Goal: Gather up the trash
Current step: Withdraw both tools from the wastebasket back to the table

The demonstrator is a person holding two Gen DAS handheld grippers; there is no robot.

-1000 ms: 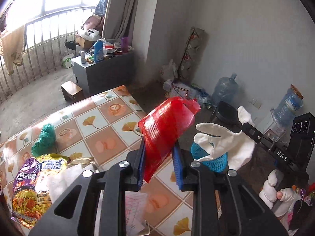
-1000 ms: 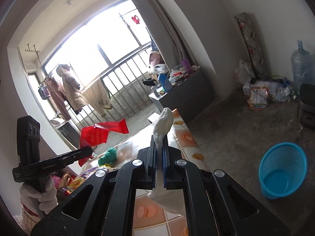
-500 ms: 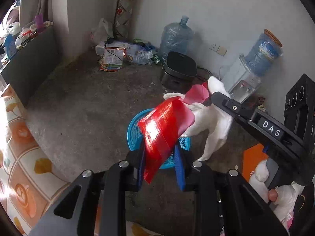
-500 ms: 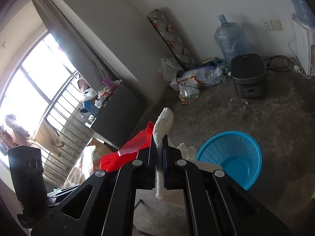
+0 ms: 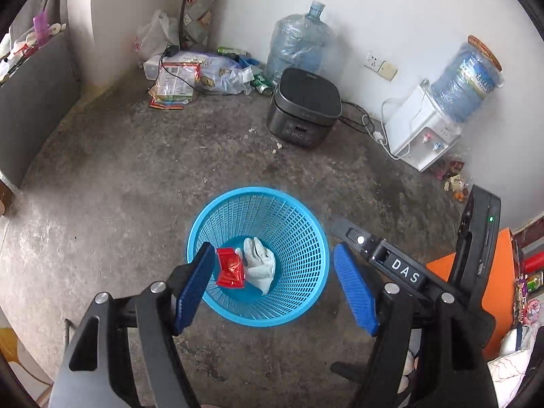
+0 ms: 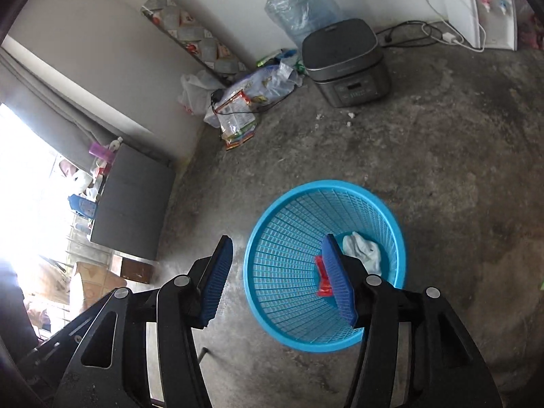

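Red wrapper (image 5: 231,267), white glove (image 5: 259,262) dropped into basket (image 5: 299,238); both grippers apart; "DAS" label (image 5: 405,271)

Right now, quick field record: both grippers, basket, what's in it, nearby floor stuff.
left gripper: open, empty, above the basket
right gripper: open, empty, over the basket's near rim
blue basket: upright on the concrete floor
red wrapper: inside the basket, at the bottom
white glove: inside the basket, beside the red wrapper
rice cooker: on the floor by the wall, apart from the basket
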